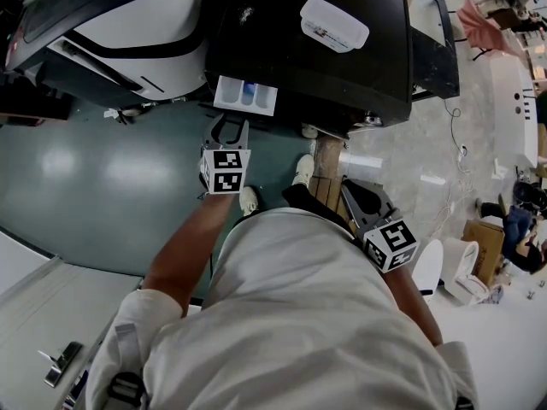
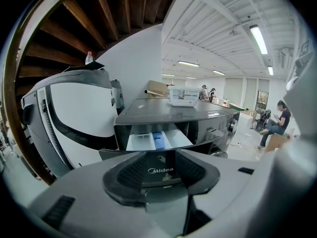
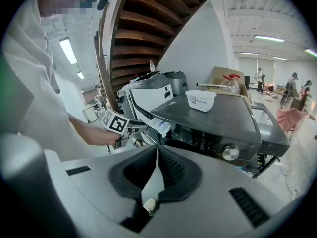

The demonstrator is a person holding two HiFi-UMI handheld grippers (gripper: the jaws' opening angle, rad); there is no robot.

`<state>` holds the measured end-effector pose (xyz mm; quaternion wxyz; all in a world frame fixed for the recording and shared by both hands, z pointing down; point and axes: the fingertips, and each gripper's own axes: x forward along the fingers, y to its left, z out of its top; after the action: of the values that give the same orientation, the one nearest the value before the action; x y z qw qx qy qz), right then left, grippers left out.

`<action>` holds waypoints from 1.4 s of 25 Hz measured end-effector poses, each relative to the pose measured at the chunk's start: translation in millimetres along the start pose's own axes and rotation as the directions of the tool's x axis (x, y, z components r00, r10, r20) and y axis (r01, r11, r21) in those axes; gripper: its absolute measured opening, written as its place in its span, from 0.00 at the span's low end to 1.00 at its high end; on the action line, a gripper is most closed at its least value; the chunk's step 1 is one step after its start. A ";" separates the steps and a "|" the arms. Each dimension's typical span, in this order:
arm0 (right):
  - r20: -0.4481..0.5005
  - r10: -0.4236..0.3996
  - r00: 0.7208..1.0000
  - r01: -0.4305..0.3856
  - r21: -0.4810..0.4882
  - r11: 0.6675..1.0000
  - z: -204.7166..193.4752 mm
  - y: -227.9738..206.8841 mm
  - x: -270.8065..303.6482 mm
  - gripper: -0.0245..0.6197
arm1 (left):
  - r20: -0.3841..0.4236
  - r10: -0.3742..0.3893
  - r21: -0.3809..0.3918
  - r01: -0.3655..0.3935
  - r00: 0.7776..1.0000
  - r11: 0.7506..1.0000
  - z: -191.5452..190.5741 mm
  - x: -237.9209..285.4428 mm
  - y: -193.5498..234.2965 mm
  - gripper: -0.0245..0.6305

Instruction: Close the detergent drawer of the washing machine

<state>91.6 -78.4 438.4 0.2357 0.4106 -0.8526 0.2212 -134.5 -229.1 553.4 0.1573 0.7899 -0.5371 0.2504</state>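
Grey-green floor below: left gripper jaws spread wide at the detergent drawer front; right gripper clenched, empty.

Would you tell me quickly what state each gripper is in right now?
Left gripper: open, at the front of the detergent drawer.
Right gripper: shut, holding nothing.

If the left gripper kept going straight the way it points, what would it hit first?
Most likely the front panel of the open detergent drawer, which shows right between the left gripper's parted jaws. Whether they already touch is unclear.
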 end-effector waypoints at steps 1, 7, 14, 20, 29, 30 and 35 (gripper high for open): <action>0.000 -0.002 1.000 0.002 0.002 1.000 -0.1 -0.8 -0.1 0.07 | 0.001 0.001 0.000 -0.001 1.000 1.000 0.7 0.9 0.3 0.31; 0.002 -0.010 1.000 0.010 0.011 1.000 -0.8 -4.9 -1.8 0.07 | 0.004 0.004 0.001 -0.004 1.000 1.000 3.9 6.7 2.1 0.31; -0.002 -0.020 1.000 0.020 0.021 1.000 -2.3 -10.8 -4.2 0.07 | -0.001 0.004 -0.004 -0.004 1.000 1.000 7.0 12.6 2.9 0.31; -0.005 -0.023 1.000 0.023 0.022 1.000 -3.2 -13.4 -5.0 0.07 | 0.000 0.004 -0.002 -0.004 1.000 1.000 11.3 18.3 4.3 0.31; -0.007 -0.028 1.000 0.028 0.028 0.999 -0.7 -19.3 -2.3 0.07 | 0.006 0.002 -0.018 -0.002 1.000 1.000 16.8 27.5 5.9 0.31; -0.007 -0.029 1.000 0.029 0.029 0.999 -0.5 -19.7 -2.2 0.07 | 0.006 0.002 -0.018 -0.002 1.000 1.000 17.3 28.4 6.1 0.31; -0.009 -0.035 0.999 0.036 0.032 0.999 0.1 -23.0 -2.0 0.07 | 0.008 0.002 -0.019 -0.002 1.000 1.000 20.4 32.6 7.2 0.31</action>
<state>111.2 -90.3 441.4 0.2364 0.4284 -0.8406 0.2322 -126.9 -267.4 554.9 0.1623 0.7890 -0.5409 0.2422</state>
